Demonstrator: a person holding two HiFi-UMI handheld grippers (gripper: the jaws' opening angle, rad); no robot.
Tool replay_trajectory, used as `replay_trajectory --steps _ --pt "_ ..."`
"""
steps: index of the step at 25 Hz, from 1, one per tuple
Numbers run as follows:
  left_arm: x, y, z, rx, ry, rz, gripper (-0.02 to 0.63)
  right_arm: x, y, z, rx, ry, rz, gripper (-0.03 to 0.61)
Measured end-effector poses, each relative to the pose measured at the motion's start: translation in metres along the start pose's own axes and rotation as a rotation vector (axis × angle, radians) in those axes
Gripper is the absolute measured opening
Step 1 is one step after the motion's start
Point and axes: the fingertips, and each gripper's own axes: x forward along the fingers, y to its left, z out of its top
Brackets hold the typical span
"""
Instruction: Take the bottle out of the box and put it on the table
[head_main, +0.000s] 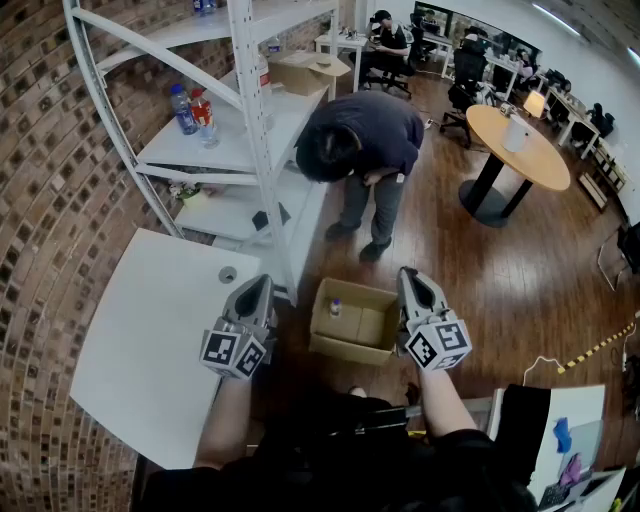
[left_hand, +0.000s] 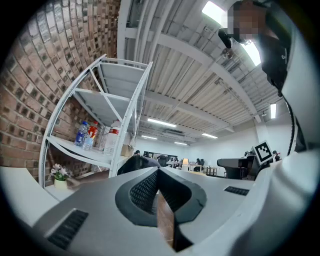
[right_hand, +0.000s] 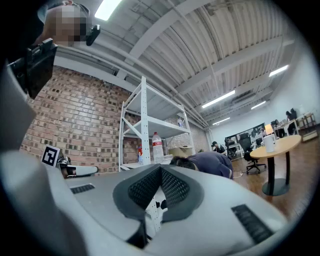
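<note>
We hold both grippers out ahead of us. The left gripper (head_main: 262, 283) has its jaws pressed together with nothing between them, and the right gripper (head_main: 408, 273) is closed and empty just the same. Down between the two, on the wooden floor (head_main: 470, 270), sits the open cardboard box (head_main: 375, 325). There's the bottle (head_main: 335, 308), standing upright in the box's left part, pale cap on top, with neither gripper touching it. To our left lies the white surface (head_main: 150, 340), beside the box. Beyond it the white shelf rack (head_main: 250, 130) rises against the brick wall (head_main: 60, 180), with drink bottles (head_main: 192, 110) on one shelf, and a person (head_main: 365, 150) bends over next to it.
</note>
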Motion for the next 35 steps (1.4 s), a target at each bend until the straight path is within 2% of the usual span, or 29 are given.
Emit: replay_trajectory --steps 7,12,18,24,32,35 --pt "-0.001 0.003 -0.004 -0.064 -0.004 -0.061 -0.008 -0.011 0.009 -0.005 -0.006 0.018 -0.07 0.005" --pt "0.011 -0.003 -0.01 -0.089 -0.005 -0.078 -0.008 -0.017 -0.003 -0.001 -0.011 0.025 -0.096 0.005" --pt "0.038 -0.005 -0.02 -0.069 0.01 -0.034 -0.008 0.002 -0.039 -0.004 0.023 0.005 -0.06 0.005" --pt "0.07 -0.007 -0.021 -0.012 0.006 0.001 -0.008 0.036 -0.072 -0.01 0.034 0.007 0.004 0.005" --pt "0.113 -0.016 -0.029 0.033 -0.004 0.039 -0.008 0.076 -0.107 -0.004 0.017 0.023 0.093 0.005" --pt "0.123 -0.019 -0.034 0.024 0.003 0.053 -0.008 0.085 -0.119 -0.001 0.008 0.032 0.106 0.005"
